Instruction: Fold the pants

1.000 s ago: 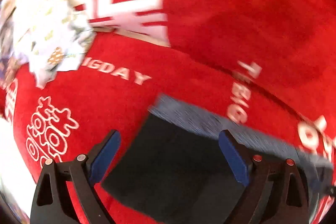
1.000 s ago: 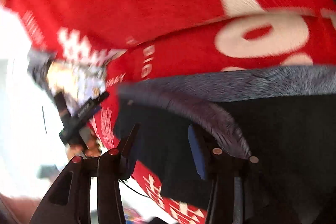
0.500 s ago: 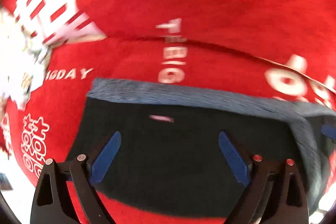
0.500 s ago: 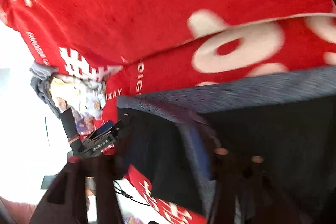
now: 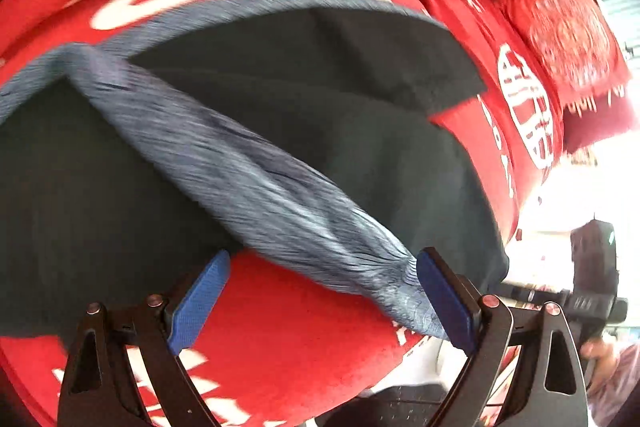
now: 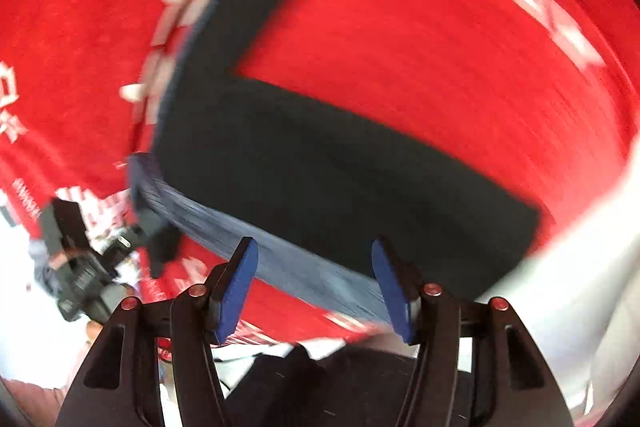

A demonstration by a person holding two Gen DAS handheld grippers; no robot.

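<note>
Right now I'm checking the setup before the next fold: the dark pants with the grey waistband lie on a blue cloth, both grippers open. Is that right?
Not quite. The cloth is red with white print, not blue, as both wrist views show. The rest holds: the dark pants with the grey waistband lie on it, and both grippers' jaws stand open.

Red cloth [image 5: 280, 339] with white lettering; a fringed red piece [image 5: 568, 35] toward its far right corner.

The white lettering printed on the red cloth [image 5: 280, 327] is too blurred to read.
</note>
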